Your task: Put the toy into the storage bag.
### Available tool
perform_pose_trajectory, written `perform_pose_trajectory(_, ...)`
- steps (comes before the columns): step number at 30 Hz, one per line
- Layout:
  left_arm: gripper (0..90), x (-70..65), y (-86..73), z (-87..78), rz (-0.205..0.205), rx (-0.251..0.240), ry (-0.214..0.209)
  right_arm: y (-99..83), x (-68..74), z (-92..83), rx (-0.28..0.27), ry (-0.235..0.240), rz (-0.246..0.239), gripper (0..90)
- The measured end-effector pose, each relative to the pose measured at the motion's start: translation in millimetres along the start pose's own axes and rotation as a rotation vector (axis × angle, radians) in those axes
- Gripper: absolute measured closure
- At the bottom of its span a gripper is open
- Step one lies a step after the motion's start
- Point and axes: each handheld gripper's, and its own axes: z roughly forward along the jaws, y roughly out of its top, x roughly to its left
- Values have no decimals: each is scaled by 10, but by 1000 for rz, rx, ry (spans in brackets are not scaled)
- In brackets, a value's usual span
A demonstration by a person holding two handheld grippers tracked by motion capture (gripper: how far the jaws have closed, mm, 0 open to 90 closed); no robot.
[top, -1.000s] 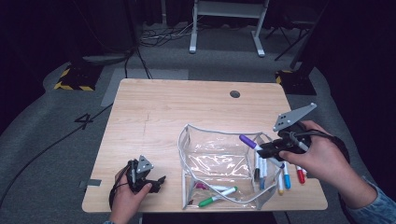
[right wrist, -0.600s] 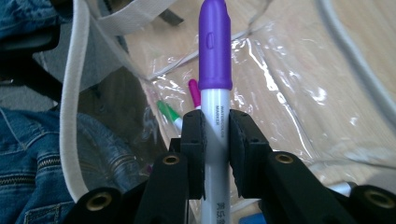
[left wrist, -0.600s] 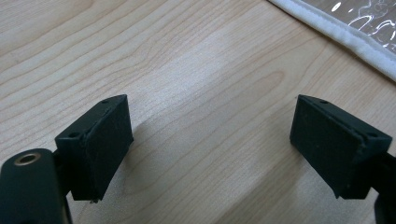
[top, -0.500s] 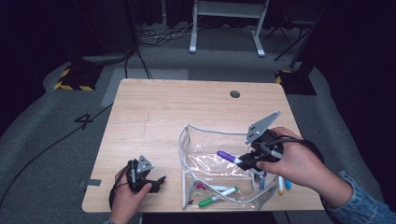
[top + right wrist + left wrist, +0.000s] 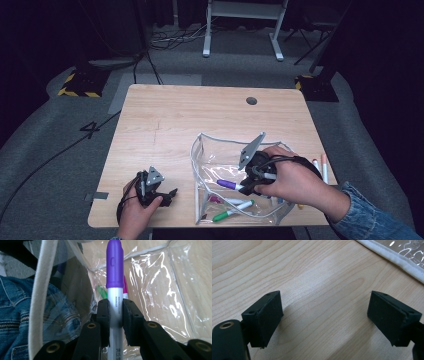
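Note:
My right gripper [image 5: 246, 187] [image 5: 115, 307] is shut on a purple-capped marker [image 5: 228, 184] [image 5: 115, 277] and holds it inside the clear plastic pouch [image 5: 220, 162], cap pointing left in the high view. A green marker [image 5: 226, 214] and a pink one [image 5: 215, 199] lie in the pouch below it. In the right gripper view, the green marker [image 5: 101, 292] and the pink one [image 5: 125, 287] peek out behind the held marker. My left gripper [image 5: 169, 195] [image 5: 324, 315] rests on the wooden table [image 5: 165, 125] at the front left, jaws open over bare wood.
Two markers [image 5: 320, 167] lie on the table right of the pouch, near the right edge. The pouch's white-trimmed rim [image 5: 392, 257] lies just beyond the left gripper. A round cable hole [image 5: 251, 100] is at the table's back.
My right gripper has carried the purple marker leftward and down, from over the loose markers at the table's right into the pouch. The left gripper has stayed put.

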Motion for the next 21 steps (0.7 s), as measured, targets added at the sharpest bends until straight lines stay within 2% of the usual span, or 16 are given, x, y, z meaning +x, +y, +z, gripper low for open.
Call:
perform_pose_trajectory(8, 134, 0, 0, 0, 1, 0, 1, 55, -22, 169, 53, 20, -29, 770)
perform_pose_trajectory(21, 134, 1, 0, -1, 1, 0, 1, 61, -57, 467, 126, 67, -32, 770)
